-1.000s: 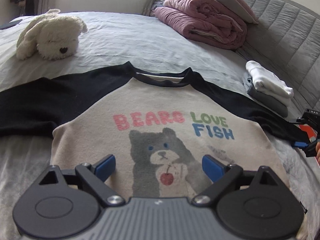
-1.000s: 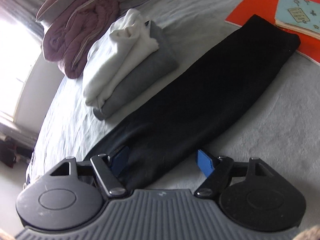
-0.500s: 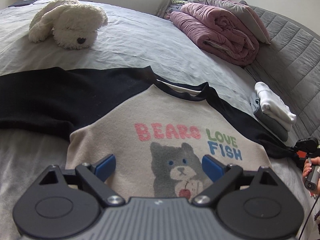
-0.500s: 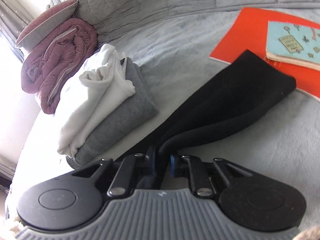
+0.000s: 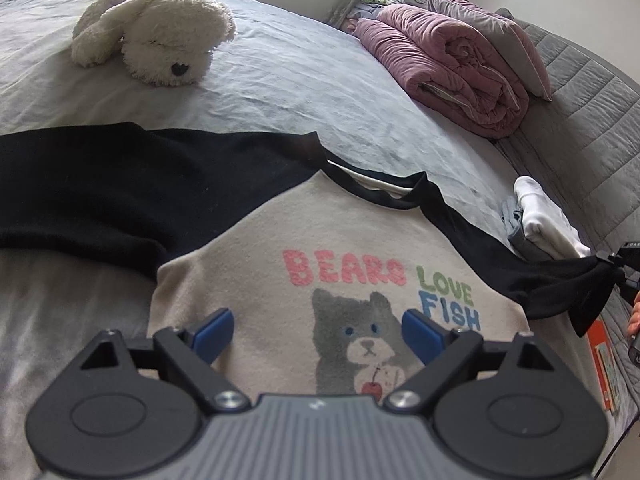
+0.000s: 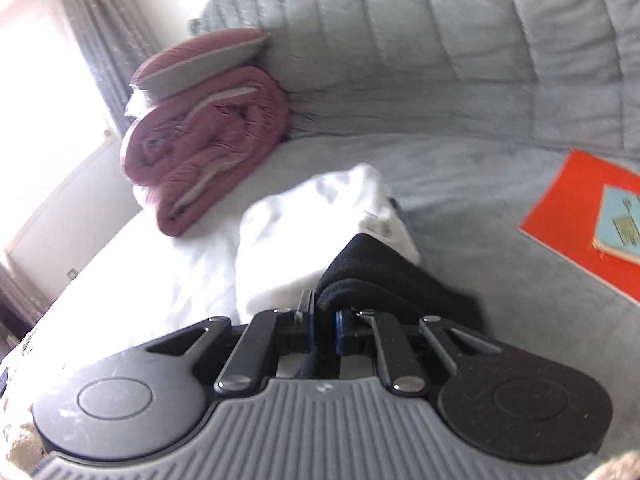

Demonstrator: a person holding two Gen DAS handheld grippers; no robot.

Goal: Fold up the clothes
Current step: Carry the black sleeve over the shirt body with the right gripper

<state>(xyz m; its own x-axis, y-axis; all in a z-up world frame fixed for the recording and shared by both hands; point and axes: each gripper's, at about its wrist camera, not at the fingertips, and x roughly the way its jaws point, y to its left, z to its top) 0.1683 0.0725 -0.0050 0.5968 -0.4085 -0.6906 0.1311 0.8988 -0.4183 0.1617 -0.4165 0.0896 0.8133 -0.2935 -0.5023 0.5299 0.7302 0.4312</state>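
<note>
Right wrist: sleeve (image 6: 384, 276) is pinched by right hand-held gripper (image 6: 323, 326), left hand-held gripper (image 5: 318, 330) spread; sleeve could be dropped if pulled hard.

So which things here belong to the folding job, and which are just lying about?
In the job:
- cream bear-print shirt with black sleeves
- right claw, shut on its black sleeve
- left claw, open
- folded white and grey clothes

Lying about:
- white plush dog
- rolled mauve quilt
- orange booklet

Plush dog (image 5: 156, 36) on bed (image 5: 300, 80); mauve duvet (image 5: 444, 76) rolled near headboard (image 6: 460, 48); red book (image 6: 580, 216).
</note>
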